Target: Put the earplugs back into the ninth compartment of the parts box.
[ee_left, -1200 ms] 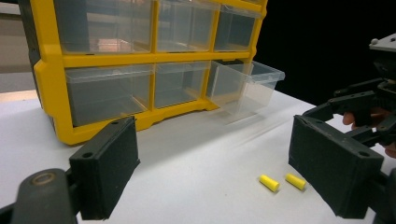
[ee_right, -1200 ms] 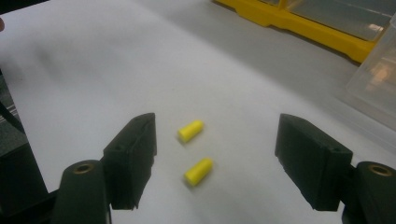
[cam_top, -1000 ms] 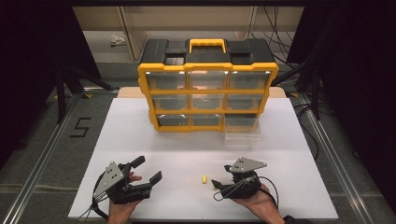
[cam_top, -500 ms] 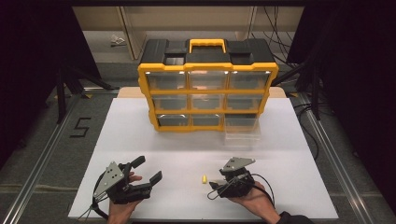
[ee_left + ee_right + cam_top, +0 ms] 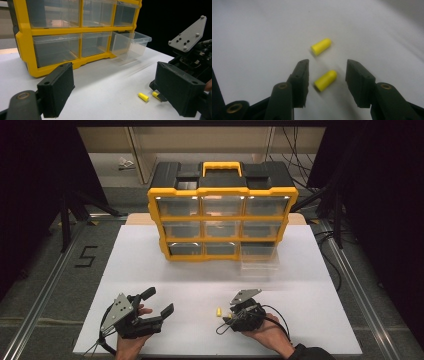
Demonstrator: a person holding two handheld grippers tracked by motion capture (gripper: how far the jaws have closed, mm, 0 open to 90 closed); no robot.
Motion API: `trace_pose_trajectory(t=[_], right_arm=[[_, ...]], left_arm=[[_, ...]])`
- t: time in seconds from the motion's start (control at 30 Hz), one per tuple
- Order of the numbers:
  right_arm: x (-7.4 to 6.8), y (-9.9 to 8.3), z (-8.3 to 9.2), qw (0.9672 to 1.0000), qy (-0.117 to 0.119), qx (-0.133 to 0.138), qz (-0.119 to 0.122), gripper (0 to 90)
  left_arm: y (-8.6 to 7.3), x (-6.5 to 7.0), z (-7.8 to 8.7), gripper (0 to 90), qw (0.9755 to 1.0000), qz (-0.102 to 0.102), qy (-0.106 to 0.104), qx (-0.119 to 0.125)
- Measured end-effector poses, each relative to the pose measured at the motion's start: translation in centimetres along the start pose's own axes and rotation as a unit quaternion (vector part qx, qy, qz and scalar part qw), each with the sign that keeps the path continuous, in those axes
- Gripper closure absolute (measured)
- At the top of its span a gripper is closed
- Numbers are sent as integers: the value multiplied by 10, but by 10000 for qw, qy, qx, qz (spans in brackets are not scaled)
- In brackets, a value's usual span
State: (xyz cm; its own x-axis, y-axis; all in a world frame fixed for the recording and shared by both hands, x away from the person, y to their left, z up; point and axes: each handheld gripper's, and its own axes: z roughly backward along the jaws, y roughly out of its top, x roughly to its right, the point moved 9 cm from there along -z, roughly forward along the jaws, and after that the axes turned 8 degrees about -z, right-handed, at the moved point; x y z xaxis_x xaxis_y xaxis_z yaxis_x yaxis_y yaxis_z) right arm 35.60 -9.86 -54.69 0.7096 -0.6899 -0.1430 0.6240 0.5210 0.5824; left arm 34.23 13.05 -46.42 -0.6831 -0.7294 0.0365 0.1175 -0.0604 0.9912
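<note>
The white table (image 5: 150, 270) spreads out under both my tongs, and at its far side, well ahead of them, stands the yellow organizer (image 5: 222, 210) with its black top and 9 clear drawers in 3 rows. The bottom drawer (image 5: 259, 256) on the side of my right tong is pulled out toward me; in the left gripper view it juts forward of the frame, and I can see nothing inside it.

My left tong (image 5: 161, 303) rests low on the table near my edge, its jaws spread wide with nothing between them. It points across toward the right tong. My left hand (image 5: 131, 346) grips it from behind.

My right tong (image 5: 327, 77) is tipped down to the table with its jaws partly apart, a narrow gap. 1 yellow plug (image 5: 325, 80) lies on the table between those jaws, touching neither one as far as I can tell. A 2nd yellow plug (image 5: 321, 46) lies just beyond the jaw tips, on the side toward my left tong.
</note>
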Motion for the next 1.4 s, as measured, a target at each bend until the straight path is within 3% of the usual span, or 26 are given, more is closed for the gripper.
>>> trace_pose_trajectory(t=[0.17, 0.37, 0.6, 0.83, 0.93, 1.4], right_arm=[[-2, -1, -3, 9999, 17, -102, 63, 582], [-2, -2, -5, 9996, -129, -141, 227, 633], [-6, -3, -3, 9982, -237, -190, 527, 776], [-2, -1, 1, 9986, -237, -80, 471, 840], [-1, 3, 6, 9992, -180, 48, 350, 843], [5, 14, 16, 9988, -127, 376, 279, 840]], left_arm=[[0, 0, 0, 155, 10000, -1, 1, -13], [0, 0, 0, 156, 10000, -9, -4, -2], [0, 0, 0, 156, 10000, -14, 12, 4], [1, 0, 0, 157, 10000, -14, 11, 1], [0, 0, 0, 157, 10000, -12, 12, 0], [1, 0, 0, 158, 10000, -19, 34, 10]])
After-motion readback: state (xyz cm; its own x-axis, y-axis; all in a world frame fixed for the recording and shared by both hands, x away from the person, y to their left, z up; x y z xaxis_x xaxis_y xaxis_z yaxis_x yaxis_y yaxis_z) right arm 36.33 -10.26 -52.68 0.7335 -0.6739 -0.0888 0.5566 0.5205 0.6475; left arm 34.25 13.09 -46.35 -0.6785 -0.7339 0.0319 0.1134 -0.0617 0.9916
